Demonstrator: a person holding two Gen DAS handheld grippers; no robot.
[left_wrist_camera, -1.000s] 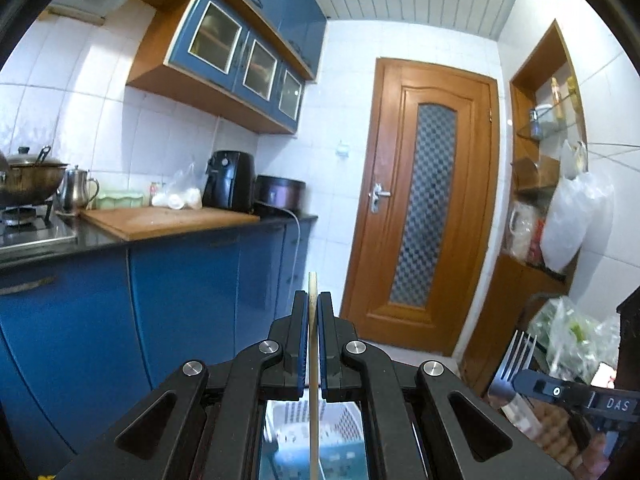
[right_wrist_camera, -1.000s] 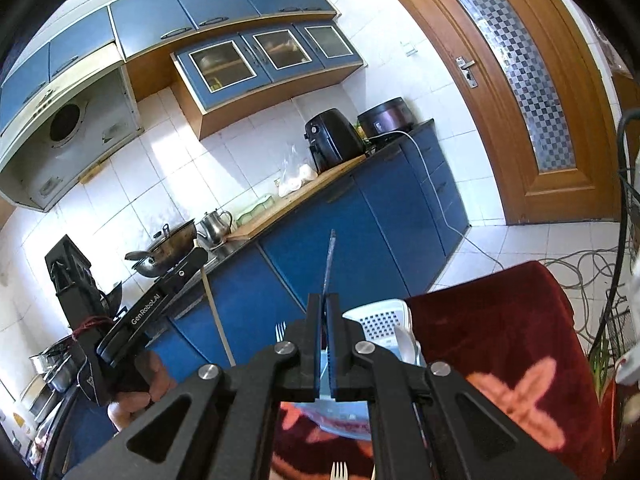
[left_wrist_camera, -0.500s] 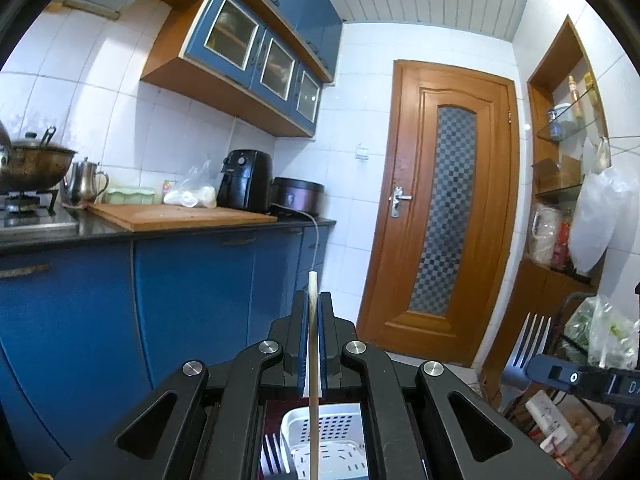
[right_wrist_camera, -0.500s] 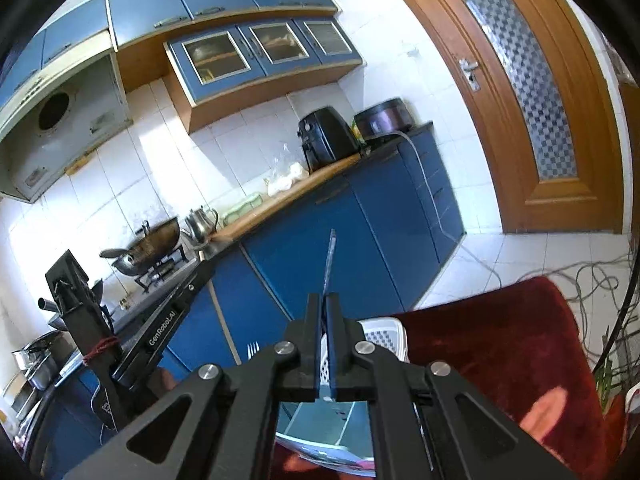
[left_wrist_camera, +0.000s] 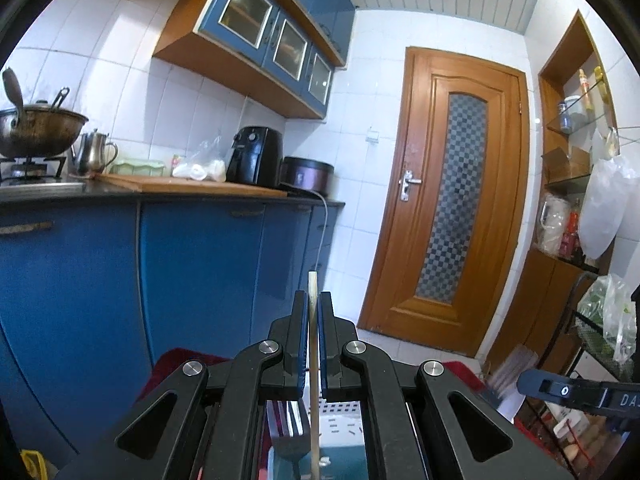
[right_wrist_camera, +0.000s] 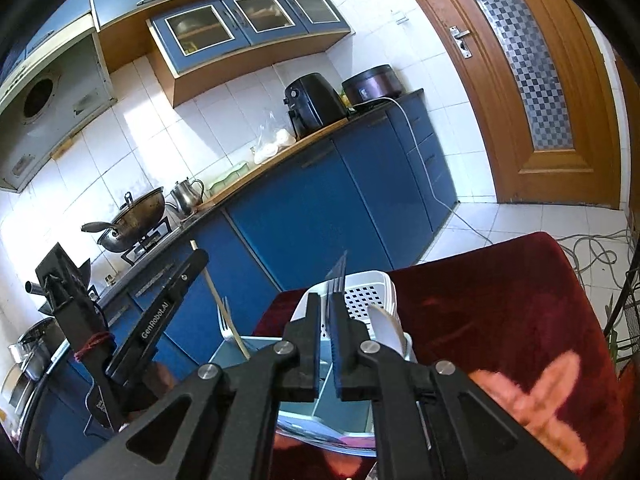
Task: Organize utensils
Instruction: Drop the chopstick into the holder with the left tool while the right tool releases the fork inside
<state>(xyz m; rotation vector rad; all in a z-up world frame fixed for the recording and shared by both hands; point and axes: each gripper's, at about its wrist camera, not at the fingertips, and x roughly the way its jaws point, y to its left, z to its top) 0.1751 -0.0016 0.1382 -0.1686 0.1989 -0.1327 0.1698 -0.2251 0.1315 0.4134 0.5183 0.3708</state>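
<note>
- The left tool [left_wrist_camera: 313,300] is closed tight on a pale wooden chopstick [left_wrist_camera: 313,360]. The stick stands upright between the pads, its top just clear of the fingertips. Its lower end runs off the bottom edge of the left wrist view.
- From the right wrist view we see that same chopstick slanting down into a translucent divided tray [right_wrist_camera: 256,350]. Where its tip lands is hidden behind the tray wall.
- The right tool [right_wrist_camera: 328,304] is closed to a narrow slit on a dark metal fork [right_wrist_camera: 336,276], seen edge-on with its tines pointing ahead over the basket. The handle is hidden by the tool body, so we cannot tell how far back it reaches.
- A white perforated basket [right_wrist_camera: 368,292] stands at the far edge of the red-covered surface [right_wrist_camera: 500,280], touching the tray. Both are partly covered by the right tool.
- A second fork [right_wrist_camera: 226,320] stands tines up in the tray just beside the chopstick, and a white spoon [right_wrist_camera: 386,328] leans by the basket. Which compartment holds either one we cannot tell.
- A hand under the left tool shows only as a sliver.
- The near edge of the surface is cut off in both views.
</note>
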